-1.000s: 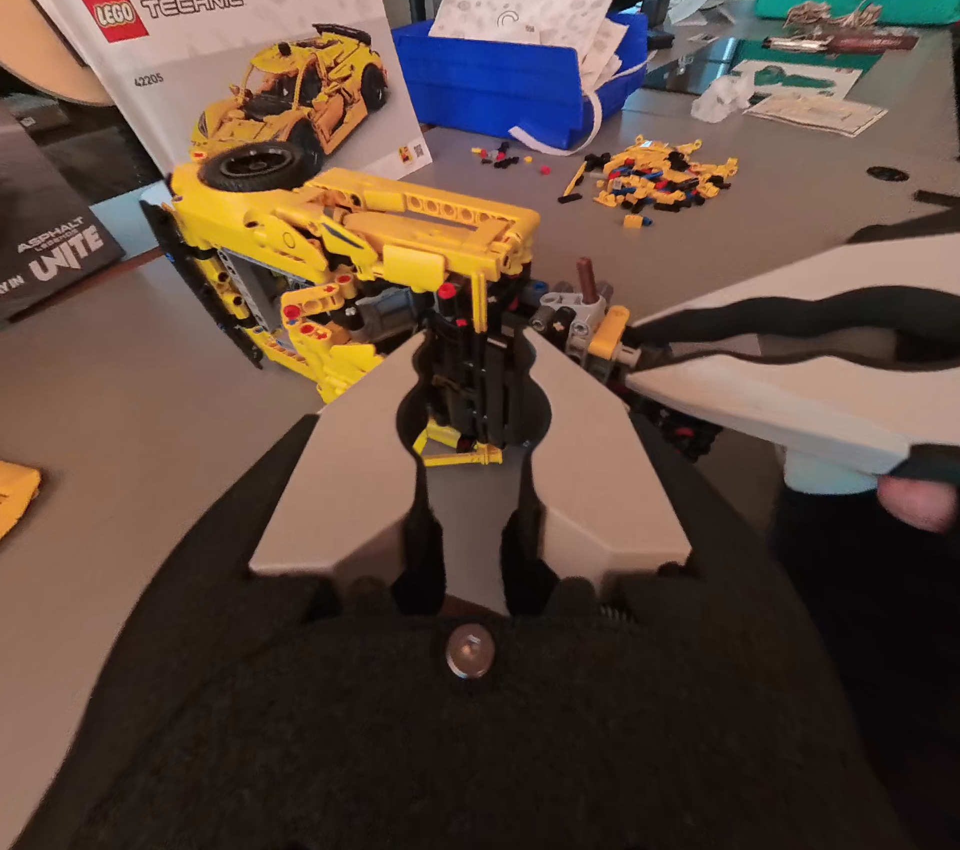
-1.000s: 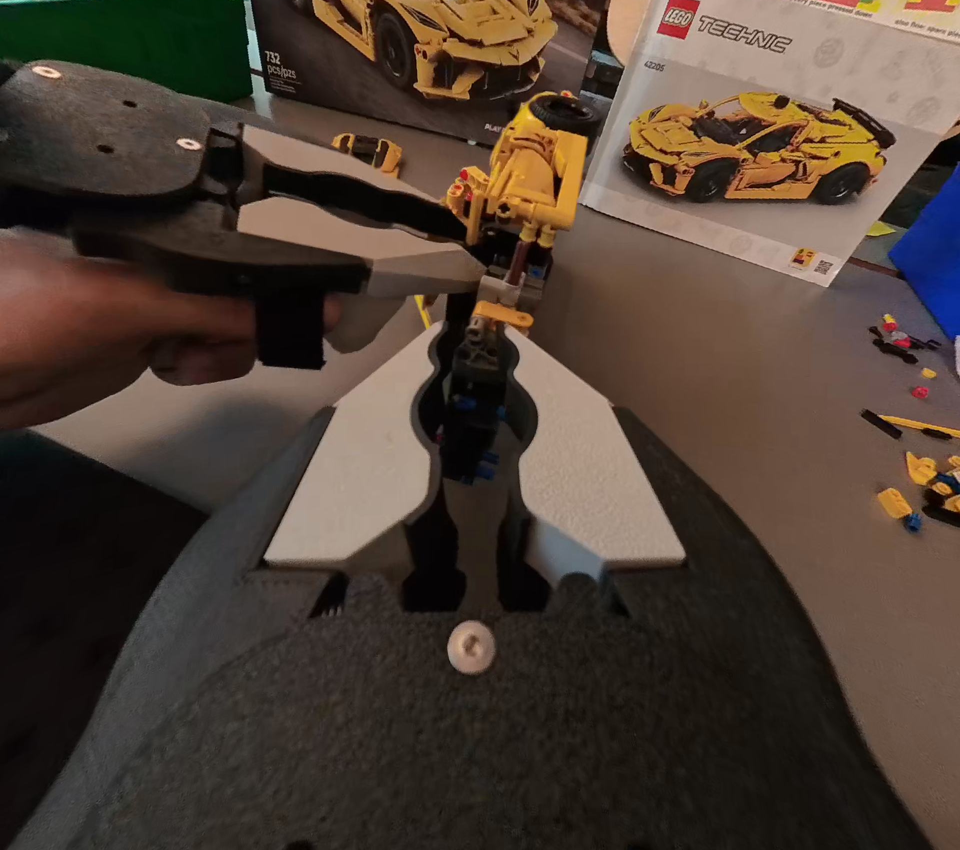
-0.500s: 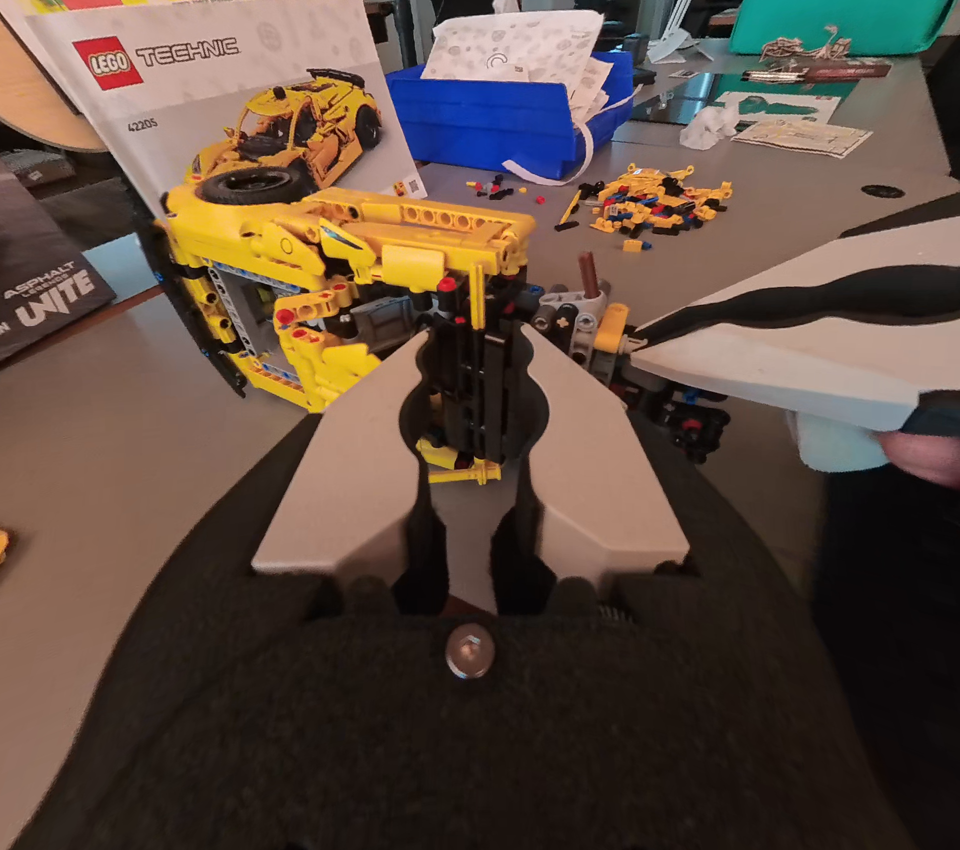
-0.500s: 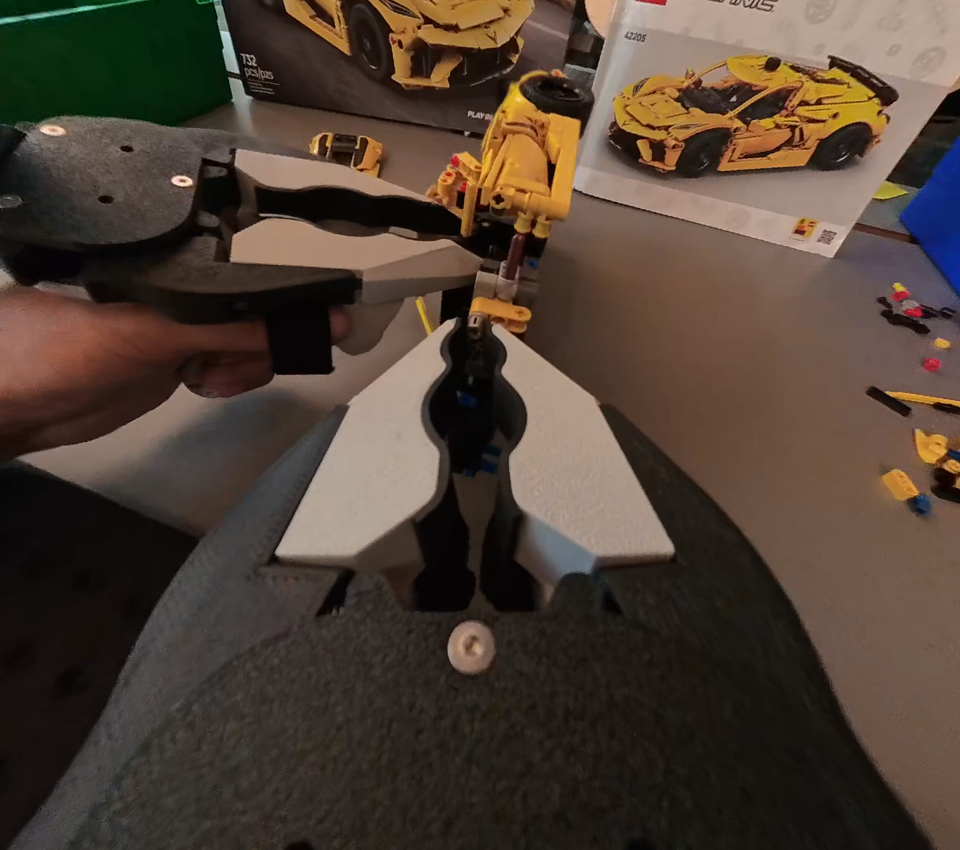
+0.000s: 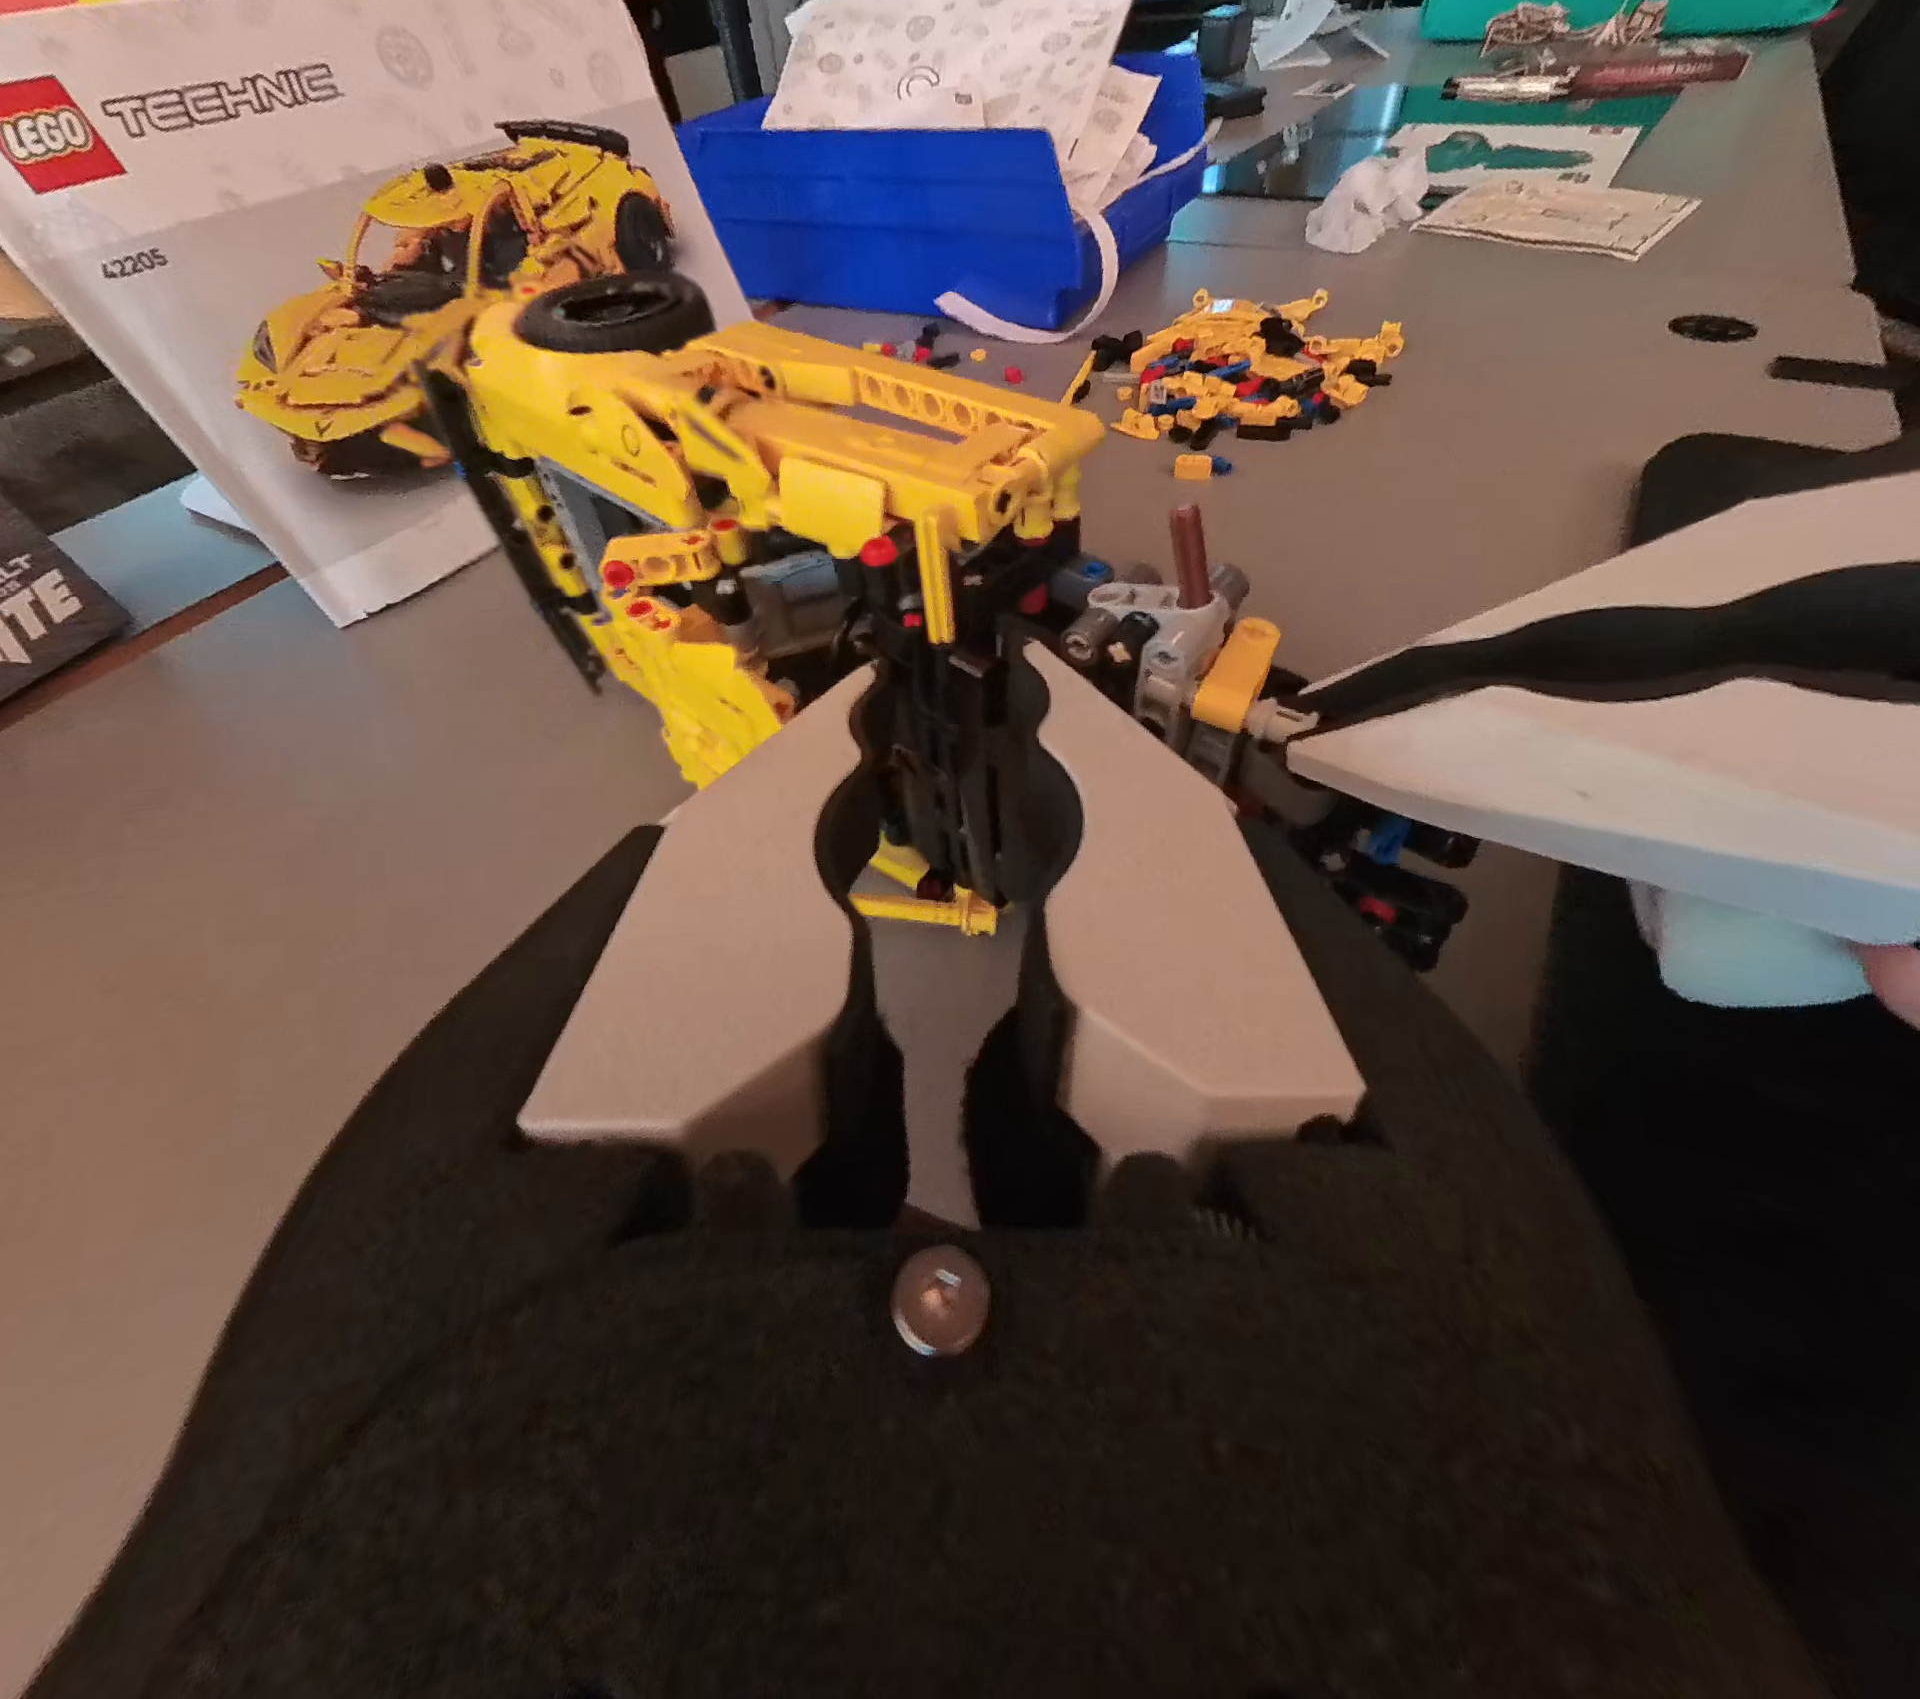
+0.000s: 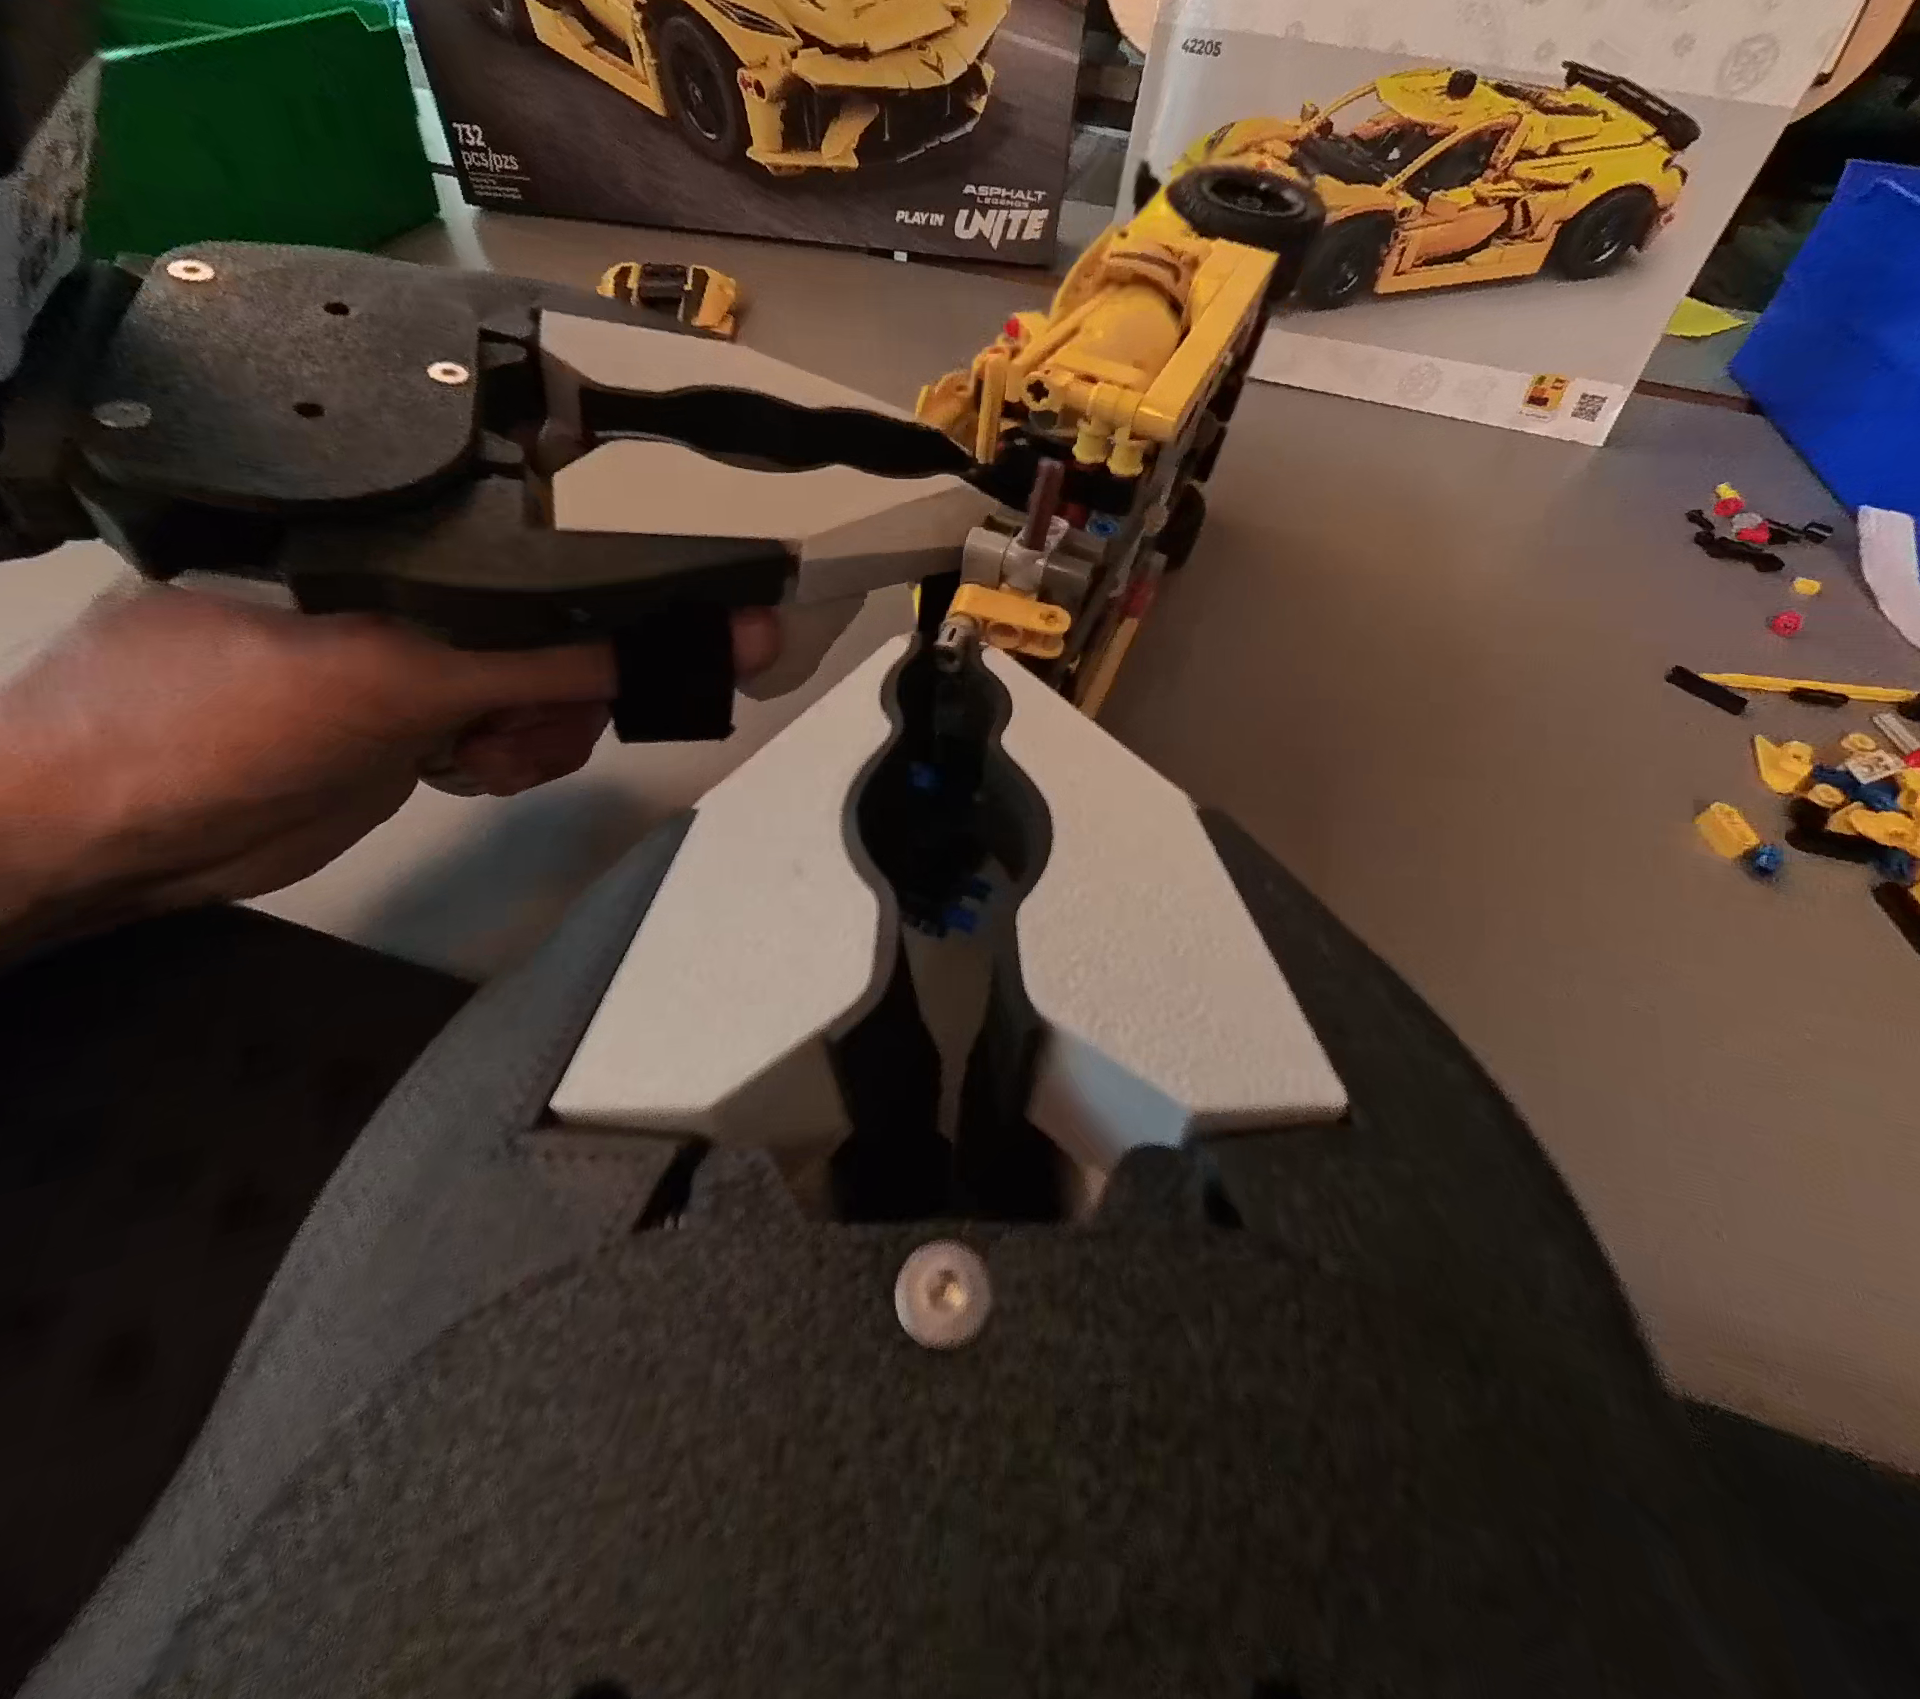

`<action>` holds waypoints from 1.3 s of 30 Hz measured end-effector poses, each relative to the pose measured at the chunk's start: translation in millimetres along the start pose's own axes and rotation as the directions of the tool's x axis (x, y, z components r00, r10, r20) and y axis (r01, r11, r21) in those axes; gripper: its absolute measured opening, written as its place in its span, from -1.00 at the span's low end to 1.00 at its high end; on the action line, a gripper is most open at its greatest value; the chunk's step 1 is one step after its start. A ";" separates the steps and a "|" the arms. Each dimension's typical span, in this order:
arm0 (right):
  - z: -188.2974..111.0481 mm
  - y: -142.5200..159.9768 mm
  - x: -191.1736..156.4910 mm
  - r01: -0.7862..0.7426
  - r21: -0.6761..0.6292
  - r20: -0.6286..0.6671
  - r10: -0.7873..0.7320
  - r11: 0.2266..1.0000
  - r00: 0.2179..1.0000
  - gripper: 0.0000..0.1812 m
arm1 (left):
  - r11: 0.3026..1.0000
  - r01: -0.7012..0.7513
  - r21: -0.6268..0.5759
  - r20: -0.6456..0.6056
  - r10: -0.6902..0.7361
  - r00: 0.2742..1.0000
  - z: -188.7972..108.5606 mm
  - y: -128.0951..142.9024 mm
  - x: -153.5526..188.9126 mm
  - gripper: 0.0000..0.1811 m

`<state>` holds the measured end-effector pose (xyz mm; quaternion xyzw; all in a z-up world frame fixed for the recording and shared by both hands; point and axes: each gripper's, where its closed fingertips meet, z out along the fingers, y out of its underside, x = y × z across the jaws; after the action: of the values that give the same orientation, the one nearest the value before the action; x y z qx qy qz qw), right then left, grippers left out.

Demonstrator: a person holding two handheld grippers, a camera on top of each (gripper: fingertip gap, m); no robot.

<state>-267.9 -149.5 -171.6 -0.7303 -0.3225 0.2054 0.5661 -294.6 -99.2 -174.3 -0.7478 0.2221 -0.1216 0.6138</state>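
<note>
Left wrist view: the left gripper (image 5: 943,693) is clamped on the black frame of the yellow model car (image 5: 790,465), steadying it on its side above the grey table (image 5: 260,818). From the right, the right gripper (image 6: 951,662) pinches its black axle end, closed; loose bricks (image 5: 1247,371) lie far right.

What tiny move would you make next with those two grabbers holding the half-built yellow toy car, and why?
Probably just lower it gently. The yellow car model is tipped on its side, clamped by the left gripper at its black middle and by the right gripper at its dark end section. Both are shut on it, so easing it toward the grey table looks safest.
</note>
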 end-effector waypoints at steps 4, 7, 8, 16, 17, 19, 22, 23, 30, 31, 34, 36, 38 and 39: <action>-3.4 0.7 -0.5 0.030 0.000 -0.027 -0.030 1.000 0.999 -0.95 | 1.000 0.001 -0.010 0.003 -0.001 1.000 2.5 0.2 5.1 -0.80; -9.3 2.6 4.7 0.063 -0.008 -0.066 -0.063 0.998 0.996 -0.95 | 1.000 -0.001 -0.012 -0.003 0.001 1.000 5.2 -0.9 11.3 -0.79; -10.7 3.3 6.8 0.113 -0.020 -0.094 -0.114 0.993 0.989 -0.94 | 1.000 -0.013 -0.014 0.005 0.013 1.000 6.0 -1.2 12.8 -0.79; -32.7 -1.8 2.5 0.096 0.004 -0.068 -0.096 0.995 0.993 -0.96 | 0.996 -0.068 -0.058 0.184 0.077 0.980 9.1 0.0 4.7 -0.82; -39.2 -6.9 -2.1 0.101 0.021 -0.067 -0.100 0.995 0.993 -0.96 | 0.997 -0.035 -0.064 0.224 0.049 0.973 8.3 1.6 -6.5 -0.86; -41.9 -14.7 -4.0 0.079 0.036 -0.045 -0.077 0.996 0.996 -0.95 | 0.995 0.092 -0.030 0.197 -0.085 0.977 5.3 2.8 -12.9 -0.86; -42.0 -15.2 8.6 -0.004 0.045 0.013 0.003 0.999 1.000 -0.95 | 0.990 0.136 -0.018 0.188 -0.131 0.973 -0.5 5.0 -17.3 -0.86; -39.1 -11.4 12.6 -0.010 0.030 0.031 0.009 1.000 0.999 -0.95 | 0.992 0.129 -0.011 0.186 -0.125 0.975 -0.6 3.7 -17.4 -0.86; -35.1 -7.8 52.2 0.075 0.127 0.170 -0.096 0.989 0.981 -0.94 | 1.000 0.020 -0.023 0.184 -0.016 0.983 4.0 0.8 -8.8 -0.86; -33.0 -8.0 70.5 0.121 0.143 0.132 -0.141 0.982 0.981 -0.94 | 0.999 0.027 -0.022 0.181 -0.023 0.983 4.0 1.0 -8.7 -0.86; -15.2 3.0 158.1 0.250 -0.027 -0.020 -0.251 0.968 0.968 -0.94 | 0.998 0.063 -0.012 0.168 -0.060 0.984 2.4 1.9 -9.8 -0.86; 6.9 18.4 216.7 0.271 -0.152 -0.048 -0.281 0.950 0.958 -0.94 | 0.997 0.073 -0.009 0.164 -0.070 0.984 1.8 2.1 -10.2 -0.86; 23.5 37.4 255.8 0.358 -0.212 -0.070 -0.380 0.909 0.922 -0.94 | 0.998 0.063 -0.012 0.167 -0.060 0.984 1.9 2.1 -10.0 -0.86; 26.3 46.3 269.3 0.374 -0.249 -0.106 -0.409 0.893 0.906 -0.94 | 0.999 0.052 -0.015 0.171 -0.049 0.984 2.1 2.2 -9.7 -0.86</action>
<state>-83.7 51.3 -205.7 -0.7228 -0.4390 -0.0085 0.5337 -302.5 -93.0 -175.9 -0.7667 0.1508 -0.0707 0.6200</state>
